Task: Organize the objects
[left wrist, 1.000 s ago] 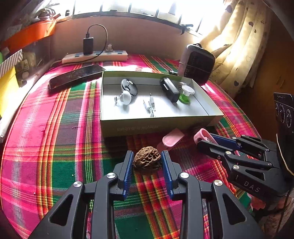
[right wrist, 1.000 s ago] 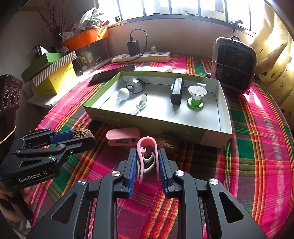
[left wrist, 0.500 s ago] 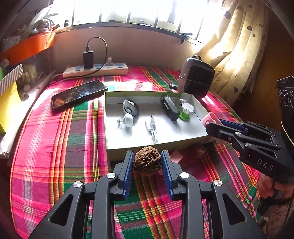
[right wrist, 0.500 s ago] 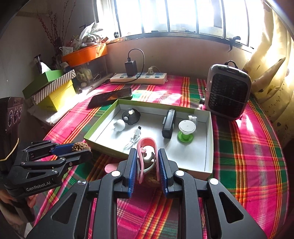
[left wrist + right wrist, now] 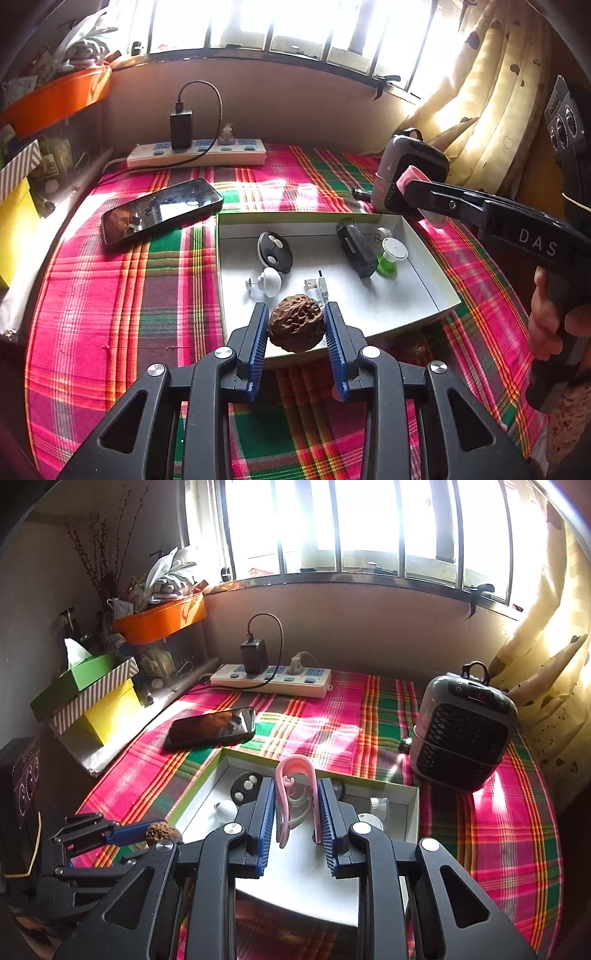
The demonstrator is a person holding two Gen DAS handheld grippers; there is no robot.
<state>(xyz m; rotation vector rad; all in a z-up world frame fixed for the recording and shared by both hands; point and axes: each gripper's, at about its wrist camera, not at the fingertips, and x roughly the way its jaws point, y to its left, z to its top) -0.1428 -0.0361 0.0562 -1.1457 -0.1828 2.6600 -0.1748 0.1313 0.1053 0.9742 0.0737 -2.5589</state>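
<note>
1. Now both grippers are rising off the plaid worktop point(image 5: 110, 295) toward the box point(image 5: 432, 295).
2. The right gripper point(image 5: 295, 808), jaws pinching the pink clip point(image 5: 295, 771), is hanging over it.
3. The left gripper point(image 5: 295, 328), jaws clamping the walnut point(image 5: 295, 326), is crossing its near wall; release is likely next.

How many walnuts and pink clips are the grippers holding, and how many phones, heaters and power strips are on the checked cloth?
Walnut, in the left gripper: 1
Pink clip, in the right gripper: 1
Phone: 1
Heater: 1
Power strip: 1
Total: 5
</note>
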